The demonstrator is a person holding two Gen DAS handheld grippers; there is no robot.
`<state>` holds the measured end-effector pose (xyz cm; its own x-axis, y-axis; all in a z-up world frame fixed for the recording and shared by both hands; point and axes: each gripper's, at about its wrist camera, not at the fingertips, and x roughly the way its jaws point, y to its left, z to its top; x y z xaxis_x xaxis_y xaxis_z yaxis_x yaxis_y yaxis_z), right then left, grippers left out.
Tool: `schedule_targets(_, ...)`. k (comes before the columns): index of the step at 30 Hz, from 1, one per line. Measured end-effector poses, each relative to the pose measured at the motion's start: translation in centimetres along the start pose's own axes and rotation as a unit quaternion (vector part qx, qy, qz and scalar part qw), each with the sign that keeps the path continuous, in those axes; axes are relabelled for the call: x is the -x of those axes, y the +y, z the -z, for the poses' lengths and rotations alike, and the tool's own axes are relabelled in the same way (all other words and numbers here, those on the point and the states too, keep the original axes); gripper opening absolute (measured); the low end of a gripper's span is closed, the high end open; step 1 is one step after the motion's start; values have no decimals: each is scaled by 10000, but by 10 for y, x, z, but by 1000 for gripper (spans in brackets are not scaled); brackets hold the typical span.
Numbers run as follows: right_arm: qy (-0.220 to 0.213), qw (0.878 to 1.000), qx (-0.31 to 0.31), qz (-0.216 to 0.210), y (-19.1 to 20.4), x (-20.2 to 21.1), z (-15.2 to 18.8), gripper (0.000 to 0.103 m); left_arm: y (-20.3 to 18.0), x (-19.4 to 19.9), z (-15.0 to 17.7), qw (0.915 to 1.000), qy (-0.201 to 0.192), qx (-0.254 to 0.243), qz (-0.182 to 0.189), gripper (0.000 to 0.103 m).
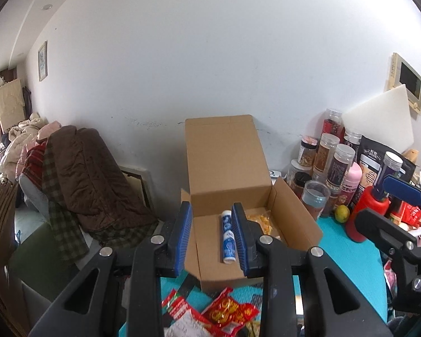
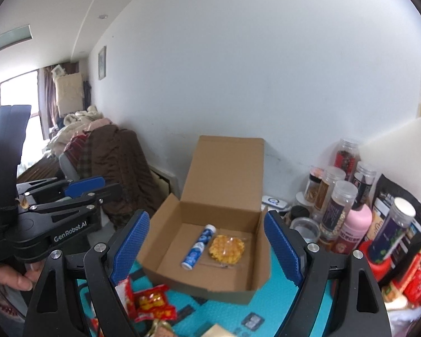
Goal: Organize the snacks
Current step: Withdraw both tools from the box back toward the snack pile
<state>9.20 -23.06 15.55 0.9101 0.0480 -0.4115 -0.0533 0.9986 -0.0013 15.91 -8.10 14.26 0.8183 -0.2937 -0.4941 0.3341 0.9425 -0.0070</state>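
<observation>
An open cardboard box [image 1: 221,154] [image 2: 224,168] stands on the turquoise table [image 1: 345,252] with its lid up against the wall. Inside it lie a blue-and-white tube [image 1: 228,236] [image 2: 198,247] and a clear bag of yellow snacks [image 1: 262,221] [image 2: 227,248]. Red snack packets [image 1: 227,311] [image 2: 151,303] lie on the table in front of the box. My left gripper [image 1: 212,205] [image 2: 109,185] hovers over the box's near left corner, shut with only a narrow gap and nothing in it. My right gripper [image 2: 206,214] hangs open and empty before the box.
Jars and bottles [image 1: 328,154] crowd the table's right back corner, along with a red bottle [image 1: 367,213], a pink bottle [image 2: 353,227] and a lime [image 1: 342,213]. A white board [image 1: 379,118] leans on the wall. Piled clothes [image 1: 92,174] lie left. A hand [image 2: 11,278] holds the left gripper.
</observation>
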Motion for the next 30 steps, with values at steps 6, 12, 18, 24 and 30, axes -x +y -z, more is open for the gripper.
schedule_targets(6,-17,10000,-30,-36,11,22,19,85,5,20,23,10000,-31,2,87,67)
schedule_targets(12,33,9999,-72,-65,20,37,40,86,7,41,49,9998,-101,-132,79,77)
schedule_targets(18,149,9994,-269,-153,27,48,69,88,11,53,76,9995,66,-189,260,77)
schedule_targets(24,338,9986,-365,-152,35,51,97,88,12,57,105,9982,314,-307,407,77)
schedule_targets(30,540,9968,-528,-270,41,48,129,88,15,52,135,9959,621,-236,619,77)
